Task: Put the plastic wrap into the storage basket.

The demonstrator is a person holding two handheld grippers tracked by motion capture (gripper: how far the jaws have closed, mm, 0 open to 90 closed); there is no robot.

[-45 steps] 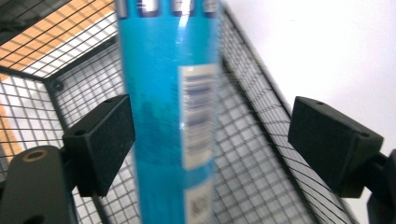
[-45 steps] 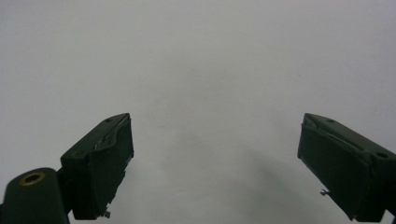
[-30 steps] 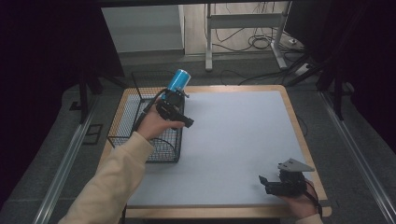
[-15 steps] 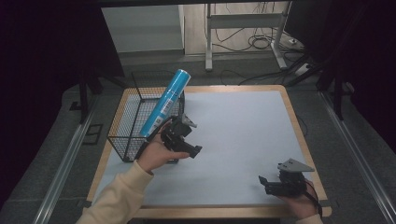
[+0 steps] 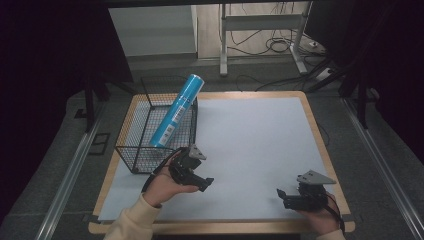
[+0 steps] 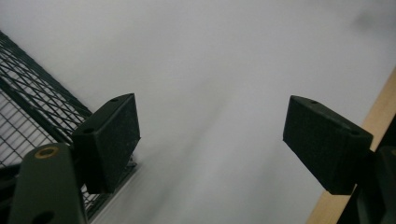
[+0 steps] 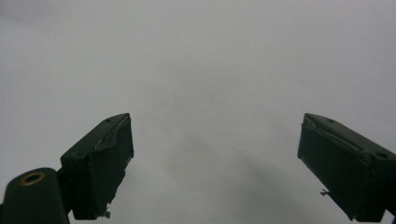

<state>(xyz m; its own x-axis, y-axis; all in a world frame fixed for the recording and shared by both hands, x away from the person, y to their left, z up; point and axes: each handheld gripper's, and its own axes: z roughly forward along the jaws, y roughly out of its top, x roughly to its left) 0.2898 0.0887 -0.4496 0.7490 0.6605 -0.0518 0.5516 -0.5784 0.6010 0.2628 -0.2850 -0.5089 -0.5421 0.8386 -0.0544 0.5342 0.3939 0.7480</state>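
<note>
A tall blue can [image 5: 178, 109] leans in the black wire basket [image 5: 131, 150] at the table's left, its top sticking out over the far right rim. My left gripper [image 5: 206, 183] sits low over the white sheet just in front of the basket, jaws wide apart with nothing between them [image 6: 212, 140]. The basket's mesh [image 6: 28, 107] shows at the left of the left gripper view. My right gripper [image 5: 283, 197] rests near the front right corner, jaws apart over bare sheet [image 7: 215, 158].
The white sheet [image 5: 250, 145] covers the wooden table top, whose edge [image 6: 378, 116] shows at the right of the left gripper view. A metal stand and cables [image 5: 260, 35] lie on the floor beyond the table.
My left gripper let go of the blue can, which now leans in the basket, and drew back toward the front of the table. The right gripper stayed put.
</note>
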